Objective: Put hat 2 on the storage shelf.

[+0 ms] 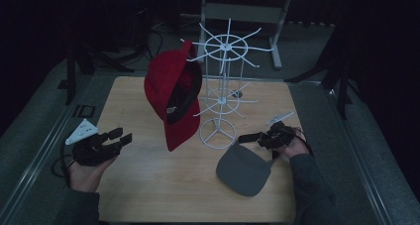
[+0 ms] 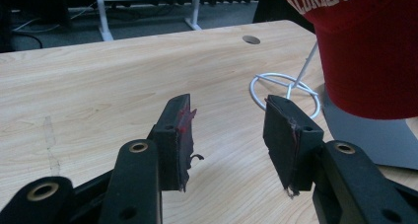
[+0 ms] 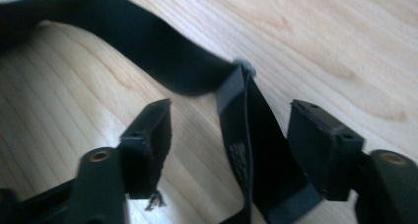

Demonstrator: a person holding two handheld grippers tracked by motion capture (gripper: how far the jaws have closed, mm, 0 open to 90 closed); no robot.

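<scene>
Table [image 1: 148,185]: pale wood-grain top, smooth, matt; rack [image 1: 220,93]: thin white-coated wire, slight sheen; red cap [image 1: 171,93]: cloth, matt, white stitched lettering; grey visor [image 1: 245,168]: matt cloth, black woven strap [image 3: 148,46]; gripper pads [image 2: 178,140]: black rubbery, frayed edges.

Pale wooden table [image 1: 143,195] with a light grain, squarish, ringed by dark grey floor. Small round hole [image 2: 251,39] in the top near one far edge. White wire rack [image 1: 218,134] standing a little beyond the middle, its ring base flat on the wood. Grey visor [image 1: 243,169] lying flat just in front of the rack base, towards the right, its black strap [image 3: 148,46] trailing over the wood beside it. Bare wood left of the rack
</scene>
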